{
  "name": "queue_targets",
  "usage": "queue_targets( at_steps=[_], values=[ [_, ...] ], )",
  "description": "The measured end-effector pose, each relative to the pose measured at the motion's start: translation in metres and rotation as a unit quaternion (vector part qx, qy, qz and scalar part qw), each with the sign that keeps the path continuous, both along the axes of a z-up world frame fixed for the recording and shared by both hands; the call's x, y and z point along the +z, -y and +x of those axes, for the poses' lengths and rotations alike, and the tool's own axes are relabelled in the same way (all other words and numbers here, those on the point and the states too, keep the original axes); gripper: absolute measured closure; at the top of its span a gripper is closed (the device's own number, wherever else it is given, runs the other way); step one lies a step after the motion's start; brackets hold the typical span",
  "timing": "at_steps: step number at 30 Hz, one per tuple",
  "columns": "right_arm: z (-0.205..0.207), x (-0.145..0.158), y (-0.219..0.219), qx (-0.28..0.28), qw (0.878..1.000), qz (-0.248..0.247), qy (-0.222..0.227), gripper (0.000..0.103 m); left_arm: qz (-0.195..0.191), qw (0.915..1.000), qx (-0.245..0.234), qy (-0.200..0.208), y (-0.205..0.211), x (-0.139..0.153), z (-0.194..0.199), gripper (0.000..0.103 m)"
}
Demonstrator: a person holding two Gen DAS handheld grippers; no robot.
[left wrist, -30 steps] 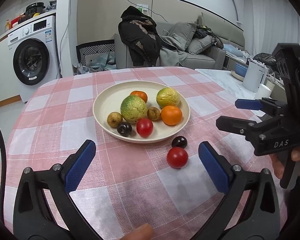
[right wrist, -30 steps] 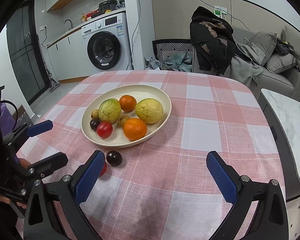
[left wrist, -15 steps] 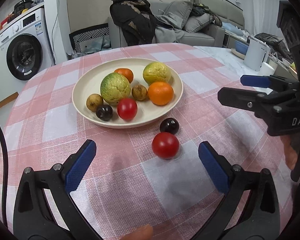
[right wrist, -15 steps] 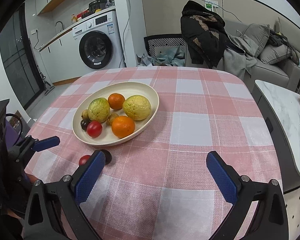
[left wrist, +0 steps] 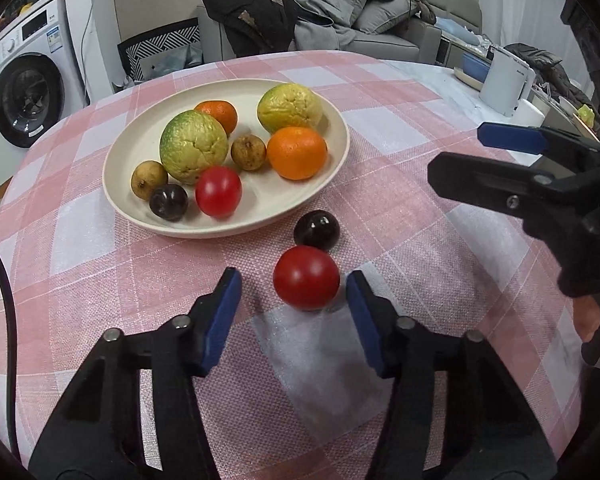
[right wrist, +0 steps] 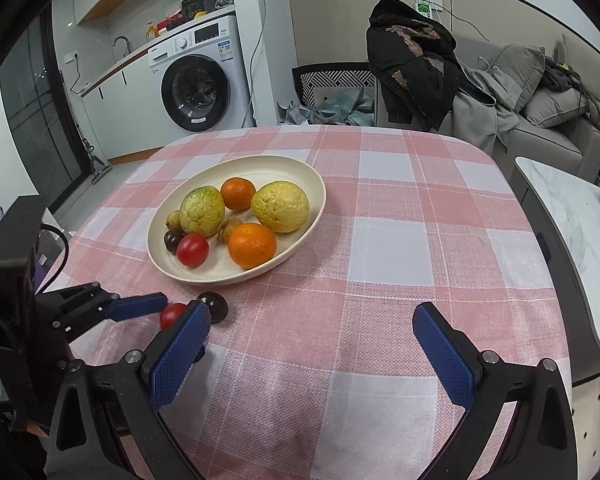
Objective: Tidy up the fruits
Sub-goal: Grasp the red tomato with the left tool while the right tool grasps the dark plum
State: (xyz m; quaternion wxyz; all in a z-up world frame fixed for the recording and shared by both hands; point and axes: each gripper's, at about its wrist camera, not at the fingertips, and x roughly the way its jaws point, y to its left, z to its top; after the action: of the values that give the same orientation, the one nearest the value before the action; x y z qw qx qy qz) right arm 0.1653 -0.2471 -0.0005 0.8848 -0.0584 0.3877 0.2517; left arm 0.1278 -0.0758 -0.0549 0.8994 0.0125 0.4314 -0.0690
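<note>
A cream plate point(left wrist: 332, 120) on the pink checked tablecloth holds two green-yellow fruits, two oranges, a red tomato point(left wrist: 218, 191), a dark plum and two small brown fruits. In front of it on the cloth lie a dark plum point(left wrist: 316, 229) and a red tomato point(left wrist: 306, 277). My left gripper point(left wrist: 294, 308) is open, its blue pads either side of that tomato, the right pad close to it. My right gripper point(right wrist: 310, 344) is open and empty over the cloth; it also shows in the left wrist view point(left wrist: 500, 152). The loose tomato point(right wrist: 171, 315) and plum point(right wrist: 216, 306) show beside its left pad.
The table edge curves away at the right, next to a marble-topped side table point(right wrist: 572, 232). A washing machine point(right wrist: 196, 80) and a sofa with clothes point(right wrist: 480, 92) stand beyond the table.
My left gripper has moved forward and down to the loose tomato, and its jaws have narrowed around it. The right gripper has shifted slightly.
</note>
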Motion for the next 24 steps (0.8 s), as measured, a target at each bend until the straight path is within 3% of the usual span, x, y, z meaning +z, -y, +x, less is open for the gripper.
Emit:
queue_targets(
  at_steps=[4,11,17,24],
  values=[
    [0.001,0.0,0.002,-0.003,1.0,0.002,0.0,0.0,0.0,0.9999,-0.015,0.002,0.005,0.0,0.0,0.074],
    [0.005,-0.001,0.005,-0.009,1.0,0.005,-0.003,0.0,-0.009,0.9997,-0.02,0.008,0.002,0.004,-0.005,0.074],
    [0.003,-0.007,0.0,0.001,1.0,0.003,-0.006,0.0,-0.02,0.9991,-0.013,0.036,-0.018,0.016,-0.023,0.074],
    [0.003,-0.027,-0.023,0.022,0.999,-0.004,-0.046,0.0,-0.024,0.9978,0.012,0.06,-0.048,0.031,-0.033,0.074]
  ],
)
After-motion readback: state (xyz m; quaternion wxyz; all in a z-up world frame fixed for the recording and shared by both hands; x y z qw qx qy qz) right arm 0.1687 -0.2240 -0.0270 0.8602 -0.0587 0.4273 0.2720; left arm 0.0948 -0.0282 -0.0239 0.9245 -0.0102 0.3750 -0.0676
